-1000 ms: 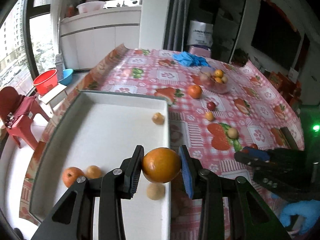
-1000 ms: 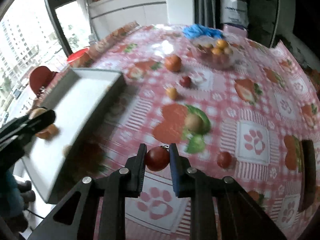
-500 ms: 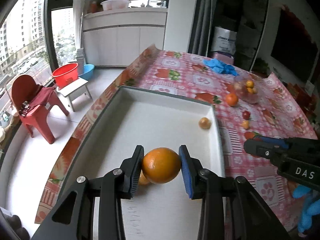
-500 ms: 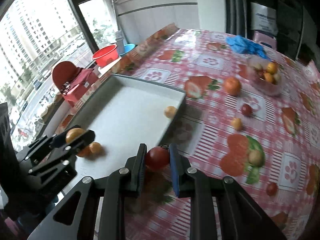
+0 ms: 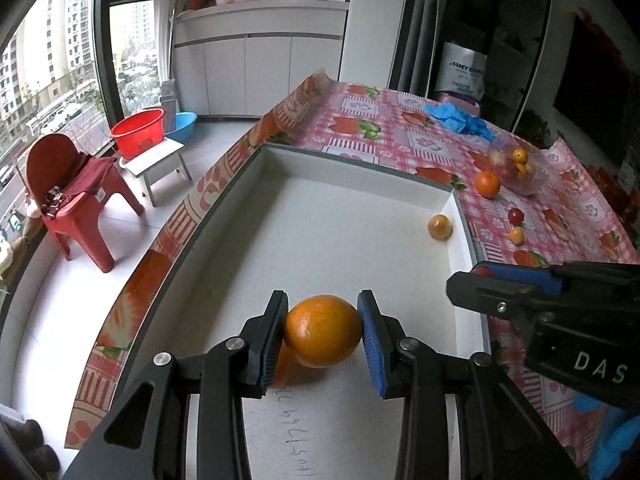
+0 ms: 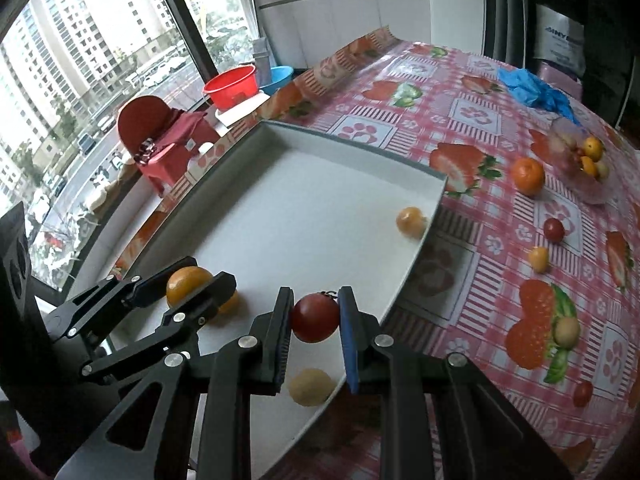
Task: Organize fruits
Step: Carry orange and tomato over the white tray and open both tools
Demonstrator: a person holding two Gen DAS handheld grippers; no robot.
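- Both tongs have travelled from above the checked cloth to above the white tray (image 5: pixel 344 216); a second ago the right pair was over the paw-print squares, and now it hangs over the tray's near corner.
- Left tongs (image 5: pixel 322 336) grip an orange (image 5: pixel 322 336) between their blue pads, low over the tray floor, with another small orange fruit (image 5: pixel 286 364) partly hidden just behind it.
- Right tongs (image 6: pixel 315 320) are closed narrowly on a red cherry tomato (image 6: pixel 315 318), held above a pale round fruit (image 6: pixel 310 386) that already lies in the tray.
- One yellowish fruit (image 6: pixel 411 221) sits by the tray's far right wall.
- Still out on the worktop (image 6: pixel 472 112): a loose orange (image 6: pixel 528 175), a red tomato (image 6: pixel 554 229), a small yellow fruit (image 6: pixel 539 259) and a few more, near a clear bowl (image 6: pixel 580 176) of fruit.
- Judged from this, both pieces are in place for release; neither is yet set down, and several fruits remain to collect.
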